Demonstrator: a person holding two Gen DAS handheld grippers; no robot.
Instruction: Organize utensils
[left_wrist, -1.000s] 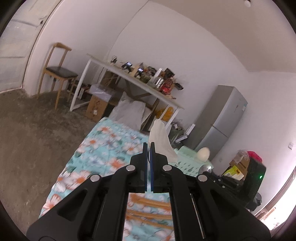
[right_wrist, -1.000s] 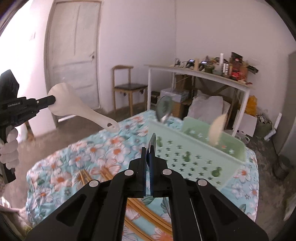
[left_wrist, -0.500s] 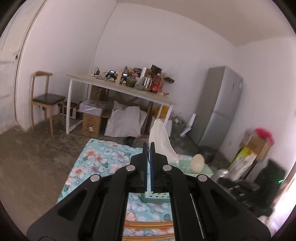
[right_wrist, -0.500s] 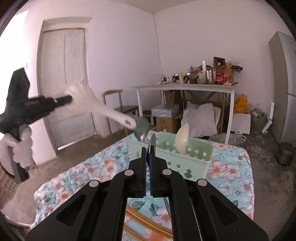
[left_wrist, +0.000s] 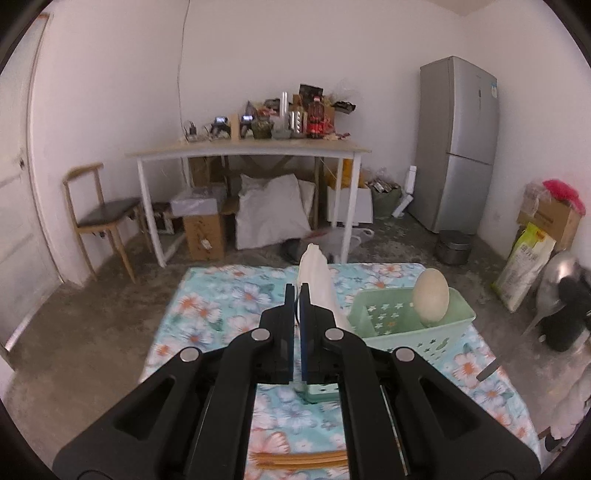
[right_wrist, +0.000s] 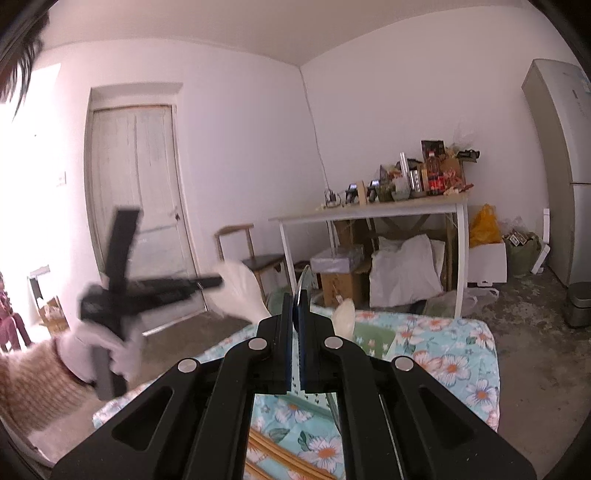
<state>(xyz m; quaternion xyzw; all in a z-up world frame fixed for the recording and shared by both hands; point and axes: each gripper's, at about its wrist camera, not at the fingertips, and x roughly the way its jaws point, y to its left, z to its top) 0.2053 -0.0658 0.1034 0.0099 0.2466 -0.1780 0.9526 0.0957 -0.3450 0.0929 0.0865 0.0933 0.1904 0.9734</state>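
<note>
My left gripper is shut on a white plastic rice paddle, held above the floral tablecloth. A pale green slotted basket stands right of it with a beige spoon upright inside. My right gripper is shut on a metal spoon, whose bowl shows at the far right of the left wrist view. In the right wrist view the left gripper and paddle are blurred at left; the basket is mostly hidden behind my fingers.
Wooden chopsticks lie on the cloth near the front edge. Behind the table are a cluttered white desk, a wooden chair, a grey fridge and a metal bin. A door is at left.
Both grippers have risen and tilted up while holding their utensils. The left gripper has swung right, so the basket now sits to its right. The right gripper views the basket from higher up.
</note>
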